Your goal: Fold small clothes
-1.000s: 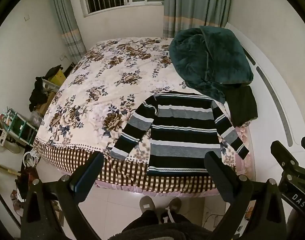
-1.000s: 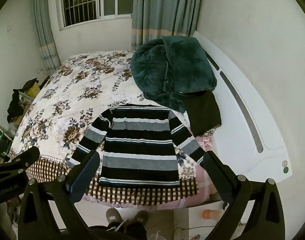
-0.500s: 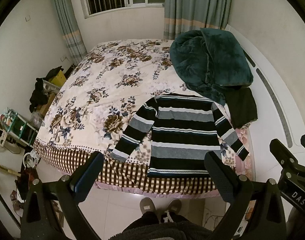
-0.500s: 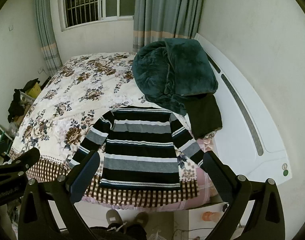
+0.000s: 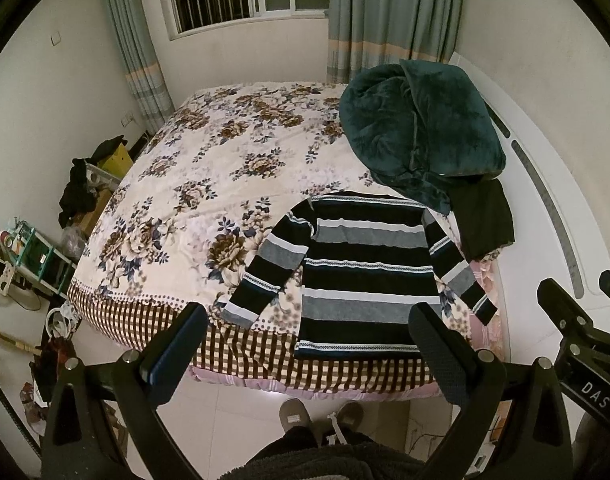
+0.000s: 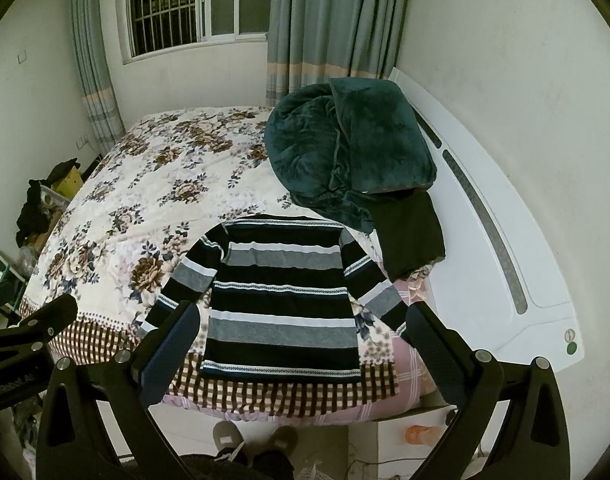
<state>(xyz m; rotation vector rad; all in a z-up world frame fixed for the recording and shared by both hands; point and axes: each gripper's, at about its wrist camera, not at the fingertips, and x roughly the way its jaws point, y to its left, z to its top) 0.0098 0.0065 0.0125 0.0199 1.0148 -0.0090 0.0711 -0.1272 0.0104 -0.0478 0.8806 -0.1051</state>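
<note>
A black, grey and white striped sweater (image 5: 365, 268) lies flat on the bed near its front edge, both sleeves spread out; it also shows in the right wrist view (image 6: 283, 300). My left gripper (image 5: 305, 332) is open and empty, held above the floor in front of the bed, short of the sweater's hem. My right gripper (image 6: 301, 332) is open and empty at about the same height, also short of the hem. Each gripper shows at the edge of the other's view.
The bed has a floral cover (image 5: 209, 184) with a checked border. A dark teal blanket (image 5: 417, 128) is heaped at the back right, with a black garment (image 5: 485, 220) beside it. A white headboard (image 5: 545, 208) curves at right. Clutter (image 5: 33, 248) stands at left. The person's feet (image 5: 321, 412) are on the tiled floor.
Both grippers have risen or drawn back slightly, so the sweater sits a little lower in each view. Jaws stay open. The sweater has not moved.
</note>
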